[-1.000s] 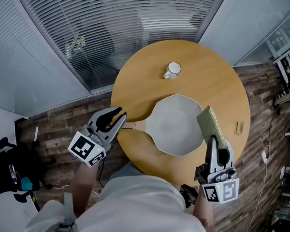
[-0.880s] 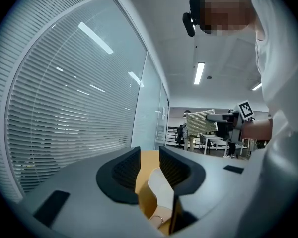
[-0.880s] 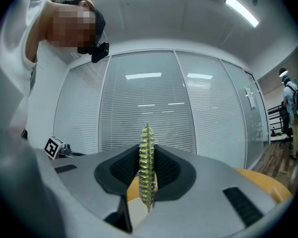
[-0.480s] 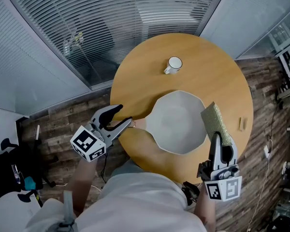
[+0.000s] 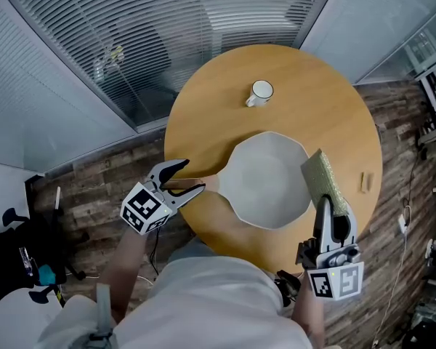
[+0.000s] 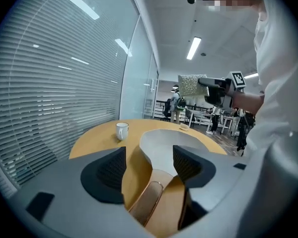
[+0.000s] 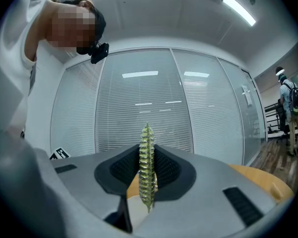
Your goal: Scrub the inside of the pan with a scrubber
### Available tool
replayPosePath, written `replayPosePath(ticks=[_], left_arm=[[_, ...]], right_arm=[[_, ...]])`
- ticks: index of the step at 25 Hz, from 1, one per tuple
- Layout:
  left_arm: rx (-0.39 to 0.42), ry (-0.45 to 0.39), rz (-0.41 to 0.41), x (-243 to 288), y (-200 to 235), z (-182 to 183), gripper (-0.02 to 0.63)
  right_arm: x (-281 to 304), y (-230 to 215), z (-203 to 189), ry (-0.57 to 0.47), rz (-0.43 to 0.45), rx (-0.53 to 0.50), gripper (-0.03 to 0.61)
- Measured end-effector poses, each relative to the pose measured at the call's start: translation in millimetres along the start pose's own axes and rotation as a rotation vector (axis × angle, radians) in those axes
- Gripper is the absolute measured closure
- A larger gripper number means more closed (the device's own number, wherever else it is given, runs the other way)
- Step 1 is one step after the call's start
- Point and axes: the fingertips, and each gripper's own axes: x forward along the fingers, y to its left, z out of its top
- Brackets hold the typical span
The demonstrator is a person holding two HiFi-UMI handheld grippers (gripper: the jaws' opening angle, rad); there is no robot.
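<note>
- The round wooden table [image 5: 327,115] is in front of me, next to a wall of blinds.
- The pan [image 5: 265,184] sits on it near my edge. It is pale inside, with an angular rim, and nothing is in it.
- Its wooden handle [image 5: 203,185] sticks out to my left, to the table's edge.
- My left tongs [image 5: 192,177] are at that handle. The jaws have just been opening and now stand wide apart.
- In the left gripper view the handle [image 6: 149,202] runs between the two pads of the left tongs [image 6: 149,165], low down. Neither pad presses on it, so I have no grip on it.
- My right tongs [image 5: 327,213] are at the pan's right side, near me, pointing away from me.
- They are clamped on the scrubber [image 5: 321,180], a green-yellow pad standing on edge with most of it above the jaws.
- In the right gripper view both pads of the right tongs [image 7: 148,170] press flat against the scrubber [image 7: 147,157].
- From above, the scrubber lies over the pan's right rim. The left gripper view shows the scrubber [image 6: 191,85] held in the air, clear of the pan [image 6: 164,143].
- A white mug [image 5: 260,91] stands beyond the pan, well apart from it.
- A small wooden block [image 5: 365,182] lies by the table's right edge, near the scrubber but not touching it.
</note>
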Motion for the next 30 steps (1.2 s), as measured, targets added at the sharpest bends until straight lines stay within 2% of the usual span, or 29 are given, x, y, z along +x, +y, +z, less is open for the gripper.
replayPosePath(ticks=[7, 13, 16, 22, 26, 30], left_arm=[[0.163, 0.176, -0.036, 19.5, -7.6, -29.1, 0.296], [0.175, 0.245, -0.092, 36.2, -15.6, -44.4, 0.282], [0.213, 0.290, -0.100, 40.2, -17.3, -53.1, 0.282], [0.365, 0.432, -0.105, 48.2, -15.7, -76.2, 0.278], [0.414, 0.497, -0.119, 55.9, -15.6, -90.4, 0.278], [0.525, 0.579, -0.116, 60.5, -13.1, -103.6, 0.278]], right_arm=[[-0.9, -2.0, -0.5, -0.005, -0.002, 0.015, 0.499], [-2.0, -5.8, 0.9, -0.007, -0.009, 0.020, 0.499], [-4.3, -6.3, 1.3, -0.008, -0.013, 0.021, 0.499], [-4.4, -5.9, 0.9, -0.010, -0.017, 0.021, 0.499], [-3.5, -4.6, 1.4, -0.014, -0.017, 0.020, 0.499], [-5.0, -4.3, 1.0, -0.010, -0.019, 0.019, 0.499]])
